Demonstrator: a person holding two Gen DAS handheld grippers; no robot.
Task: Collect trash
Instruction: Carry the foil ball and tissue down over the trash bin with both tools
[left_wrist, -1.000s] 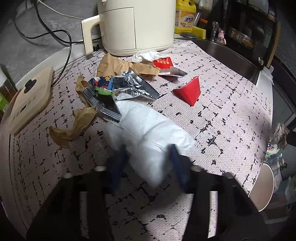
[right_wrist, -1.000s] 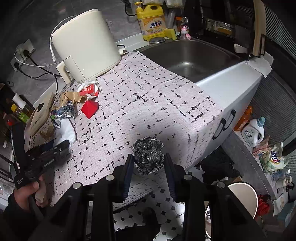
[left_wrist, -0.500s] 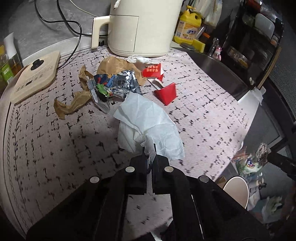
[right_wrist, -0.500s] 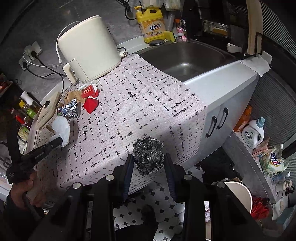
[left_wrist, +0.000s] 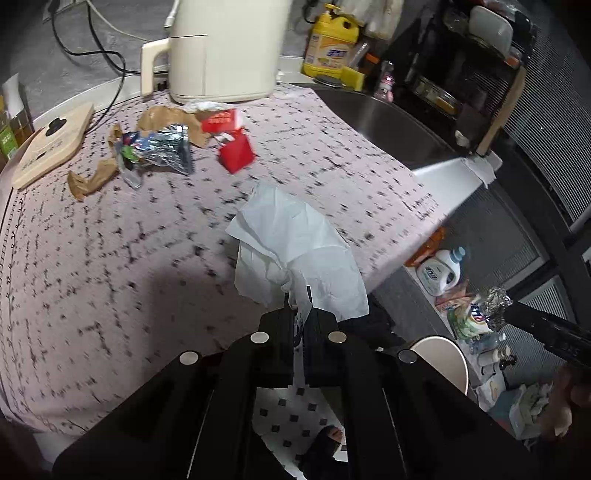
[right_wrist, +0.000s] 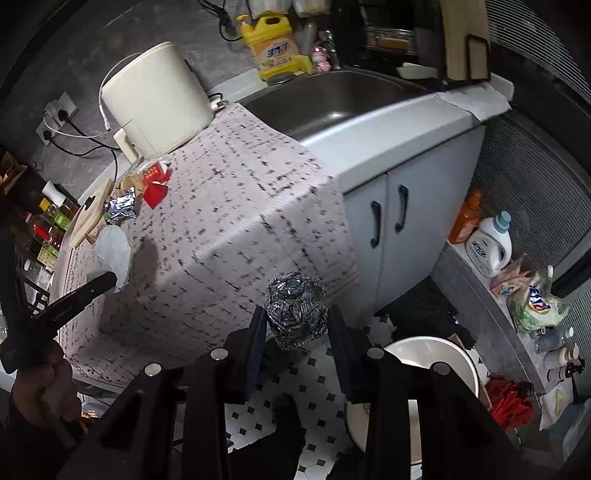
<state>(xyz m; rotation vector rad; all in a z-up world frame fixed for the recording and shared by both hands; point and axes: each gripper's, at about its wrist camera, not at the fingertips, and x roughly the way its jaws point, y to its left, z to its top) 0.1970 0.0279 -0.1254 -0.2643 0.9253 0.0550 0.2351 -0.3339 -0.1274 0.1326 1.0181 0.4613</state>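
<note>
Tissue (left_wrist: 295, 243) hangs pinched in the closed left claw (left_wrist: 297, 321) and a foil ball (right_wrist: 295, 310) sits gripped between the right claw (right_wrist: 297, 328) fingers, both seemingly bound for the white bin (right_wrist: 436, 354) at lower right.

A cream kettle-like appliance (left_wrist: 225, 51) stands at the back of the patterned surface (left_wrist: 110, 258), with a wooden board (left_wrist: 51, 144) off to its left. A yellow detergent jug (right_wrist: 275, 48) sits behind the steel sink (right_wrist: 332, 99). Below, a white cabinet (right_wrist: 406, 206) faces the tiled floor (right_wrist: 325, 424), and a white laundry bottle (right_wrist: 489, 245) stands near an orange one (right_wrist: 467, 218).
</note>
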